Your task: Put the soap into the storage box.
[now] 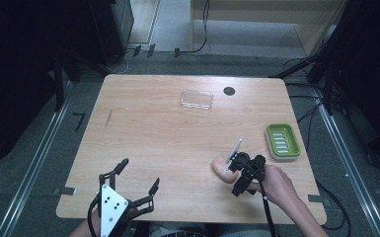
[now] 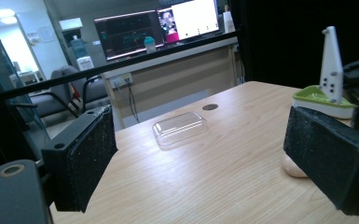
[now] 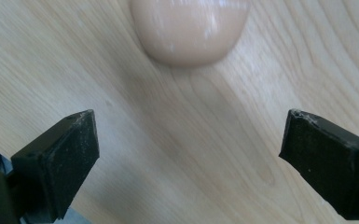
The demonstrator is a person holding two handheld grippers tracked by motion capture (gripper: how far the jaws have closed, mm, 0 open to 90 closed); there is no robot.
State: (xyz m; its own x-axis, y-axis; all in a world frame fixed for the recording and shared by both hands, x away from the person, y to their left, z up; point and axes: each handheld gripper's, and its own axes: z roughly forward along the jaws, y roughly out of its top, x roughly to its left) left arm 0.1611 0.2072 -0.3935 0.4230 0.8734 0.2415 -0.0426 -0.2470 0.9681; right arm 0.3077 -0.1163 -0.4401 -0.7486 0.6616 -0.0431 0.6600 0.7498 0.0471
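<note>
Pale wood covers the desk point(image 1: 168, 143), ringed by grey floor and dark stands. Near its right front lies a peach-coloured soap bar point(image 1: 222, 169). The right tool point(image 1: 237, 178) hangs just beside the soap, jaws spread wide and empty. The left tool point(image 1: 140, 180) rests well left of the soap, also wide open, gripping nothing. A green soap dish point(image 1: 283, 141) sits right of the soap, and a clear plastic lid point(image 1: 196, 99) lies farther back.
</note>
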